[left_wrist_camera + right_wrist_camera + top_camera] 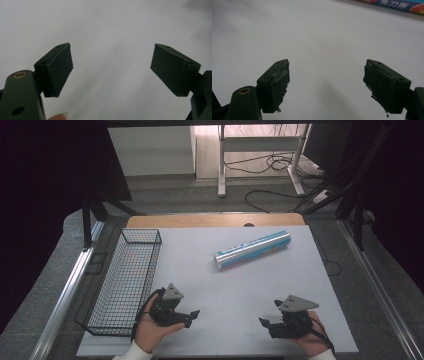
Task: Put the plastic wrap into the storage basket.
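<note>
Black left claw (189, 315) and right claw (270, 316), both released, point inward above the table (230, 285)

Both our grippers low, jaws wide apart
Our left gripper (186, 316) and right gripper (270, 316) sit in our palms, tips pointing inward

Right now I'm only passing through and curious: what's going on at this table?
A person holds a gripper in each hand near the table's front edge. The left gripper and the right gripper both have their jaws apart and hold nothing. A tube lies on its side farther back, untouched. A wire basket stands along the table's left side with nothing in it. No handling has begun.
</note>
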Available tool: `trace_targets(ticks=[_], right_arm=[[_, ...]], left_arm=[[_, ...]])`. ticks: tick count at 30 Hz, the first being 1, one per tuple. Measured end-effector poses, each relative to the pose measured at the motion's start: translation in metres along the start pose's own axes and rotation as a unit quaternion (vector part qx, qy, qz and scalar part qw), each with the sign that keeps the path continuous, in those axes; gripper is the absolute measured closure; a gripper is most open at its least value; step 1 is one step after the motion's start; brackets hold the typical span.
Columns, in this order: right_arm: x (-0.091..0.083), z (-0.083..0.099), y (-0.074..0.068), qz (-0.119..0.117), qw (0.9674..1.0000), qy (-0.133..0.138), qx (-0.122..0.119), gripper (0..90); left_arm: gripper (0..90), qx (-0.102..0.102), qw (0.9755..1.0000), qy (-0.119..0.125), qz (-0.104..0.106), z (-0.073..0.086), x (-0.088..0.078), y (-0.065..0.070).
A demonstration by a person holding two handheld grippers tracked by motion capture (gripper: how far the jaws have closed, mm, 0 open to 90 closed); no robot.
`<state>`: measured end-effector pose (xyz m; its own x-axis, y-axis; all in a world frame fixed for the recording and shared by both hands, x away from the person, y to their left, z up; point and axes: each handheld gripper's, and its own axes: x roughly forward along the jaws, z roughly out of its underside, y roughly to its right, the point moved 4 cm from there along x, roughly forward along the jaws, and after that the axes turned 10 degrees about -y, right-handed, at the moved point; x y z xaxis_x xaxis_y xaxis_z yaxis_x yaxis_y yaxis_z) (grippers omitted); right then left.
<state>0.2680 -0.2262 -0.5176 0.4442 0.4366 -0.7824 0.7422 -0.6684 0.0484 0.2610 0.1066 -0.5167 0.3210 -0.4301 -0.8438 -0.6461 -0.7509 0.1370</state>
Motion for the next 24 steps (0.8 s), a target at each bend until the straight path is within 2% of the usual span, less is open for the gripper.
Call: trace_targets(ticks=[7,15,17,20,24], right_arm=[[0.002,0.000,0.004,-0.004,0.9999,-0.009,0.003,21.7],[0.005,0.003,0.005,-0.006,0.9997,-0.022,0.004,21.5],[0.003,-0.002,0.004,0.000,0.9997,-0.026,0.006,21.6],[-0.001,-0.008,0.000,0.001,0.9997,-0.021,-0.010,21.6],[-0.002,-0.004,0.003,-0.007,0.9997,-0.020,-0.013,21.8]], left_arm=[[17.4,-0.001,1.0000,-0.001,-0.004,0.001,0.000,0.001],[17.6,0.009,0.9999,-0.006,-0.006,-0.002,0.002,0.004],[17.6,0.016,0.9999,-0.001,0.001,-0.009,0.000,0.011],[17.7,0.024,0.9997,0.002,-0.003,-0.020,-0.003,0.018],[17.8,0.033,0.9994,-0.008,-0.005,-0.030,0.000,0.023]])
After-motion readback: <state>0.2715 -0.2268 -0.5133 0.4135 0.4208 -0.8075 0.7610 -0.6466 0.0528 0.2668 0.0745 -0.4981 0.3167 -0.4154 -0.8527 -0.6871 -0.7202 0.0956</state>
